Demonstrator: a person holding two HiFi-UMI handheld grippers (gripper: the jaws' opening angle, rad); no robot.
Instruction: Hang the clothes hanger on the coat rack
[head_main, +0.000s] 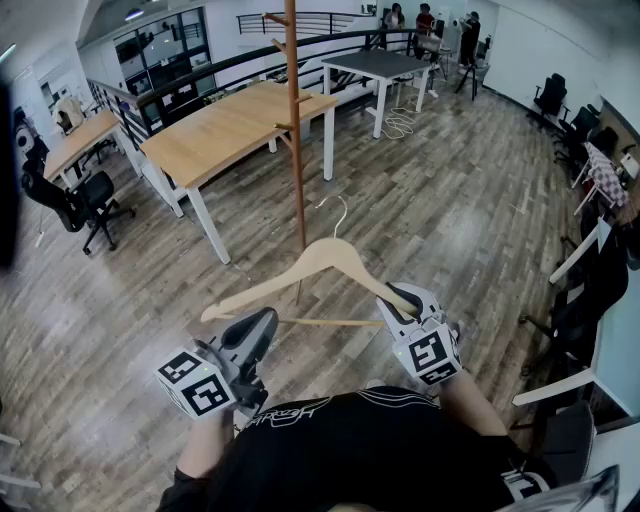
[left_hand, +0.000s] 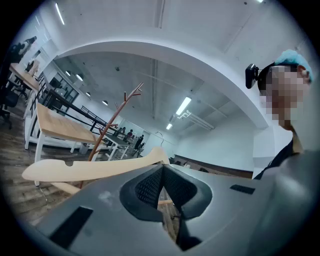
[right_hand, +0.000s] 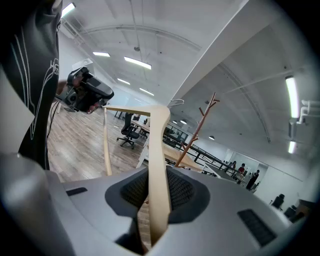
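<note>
- Coat rack (head_main: 296, 150): upright ahead, well apart from the load. An upper peg is the sensible target.
- Clothes hanger (head_main: 325, 252): held roughly level in front of the person, short of the rack, not yet hung. Advise carrying it forward without tilting.
- Right gripper (head_main: 405, 300): jaws clamped on the hanger's right arm (the main hold).
- Left gripper (head_main: 262, 325): jaws nearly together, thin lower bar in the slit between them; judged a steadying hold.
- Hook (head_main: 344, 210): faces the rack. Raise it above a peg, then lower.
</note>
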